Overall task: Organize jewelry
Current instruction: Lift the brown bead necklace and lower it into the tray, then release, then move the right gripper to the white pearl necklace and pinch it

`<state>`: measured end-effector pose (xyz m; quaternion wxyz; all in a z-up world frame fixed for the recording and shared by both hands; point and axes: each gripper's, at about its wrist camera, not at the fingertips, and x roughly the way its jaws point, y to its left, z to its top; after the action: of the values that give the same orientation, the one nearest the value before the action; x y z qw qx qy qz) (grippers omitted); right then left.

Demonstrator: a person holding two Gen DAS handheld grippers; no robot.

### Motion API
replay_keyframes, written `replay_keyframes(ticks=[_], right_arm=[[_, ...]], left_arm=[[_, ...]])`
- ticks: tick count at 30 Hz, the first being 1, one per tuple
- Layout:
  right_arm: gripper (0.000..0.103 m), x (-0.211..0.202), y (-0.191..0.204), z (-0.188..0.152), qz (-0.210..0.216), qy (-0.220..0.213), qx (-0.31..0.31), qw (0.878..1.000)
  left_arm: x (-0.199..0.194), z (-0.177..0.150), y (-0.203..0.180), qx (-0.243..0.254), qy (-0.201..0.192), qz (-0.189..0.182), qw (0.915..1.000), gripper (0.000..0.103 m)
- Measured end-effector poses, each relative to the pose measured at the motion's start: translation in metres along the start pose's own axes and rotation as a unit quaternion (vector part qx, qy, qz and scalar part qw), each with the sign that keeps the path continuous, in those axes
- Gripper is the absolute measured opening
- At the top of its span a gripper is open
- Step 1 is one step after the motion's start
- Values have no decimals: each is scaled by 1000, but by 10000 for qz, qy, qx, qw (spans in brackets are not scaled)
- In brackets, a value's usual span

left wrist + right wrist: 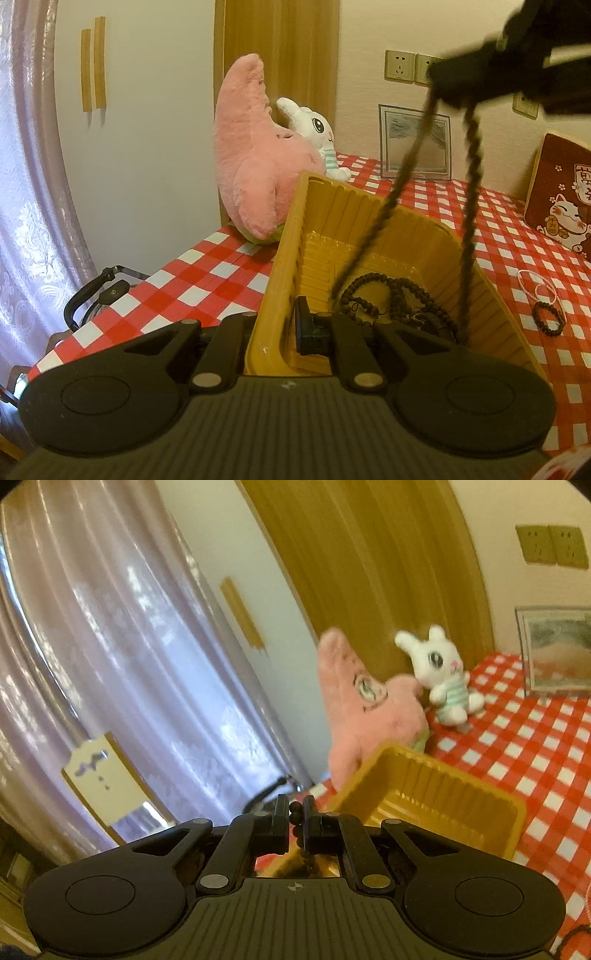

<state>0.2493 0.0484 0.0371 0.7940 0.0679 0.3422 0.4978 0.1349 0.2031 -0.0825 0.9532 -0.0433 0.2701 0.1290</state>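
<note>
A yellow ribbed plastic tray (332, 206) stands on the red-and-white checked table. My left gripper (273, 328) is shut on its near left wall, one finger inside and one outside. A coil of dark bead strands (391, 295) lies on the tray floor. Blurred at the upper right, my right gripper (447, 88) hangs above the tray, shut on a long dark bead necklace (472, 184) whose loop dangles down into the tray. In the right wrist view the beads (295, 812) show pinched between the pads of the right gripper (295, 823), with the tray (443, 790) just below and ahead.
A pink bracelet (535, 284) and a dark bead bracelet (550, 319) lie on the cloth right of the tray. Behind the tray are a pink plush (251, 166), a white rabbit plush (321, 136), a picture frame (413, 144) and a cat-print cushion (561, 199). The table edge runs along the left.
</note>
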Motion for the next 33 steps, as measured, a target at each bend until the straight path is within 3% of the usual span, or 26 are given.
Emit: replay_keyframes(ticks=[9,12,14,26,33], right_arm=[[10,10,-17,-19,-295,319,252,9987],[28,-2,-23,-23,-403,262,319,9983],[46,-14,-28,-28,-521,170,411,9977],[52,-94,-72,-65,-1385,-89,1105,9841],[55,-131,-83,-96,-1918,27,1303,9727]], left_arm=[[1,0,1,-11,21,-15,10000,7],[0,0,1,1,16,-23,10000,7],[0,0,0,1,17,-20,10000,7],[0,0,0,7,25,-13,10000,7],[0,-1,0,20,36,9,10000,7]])
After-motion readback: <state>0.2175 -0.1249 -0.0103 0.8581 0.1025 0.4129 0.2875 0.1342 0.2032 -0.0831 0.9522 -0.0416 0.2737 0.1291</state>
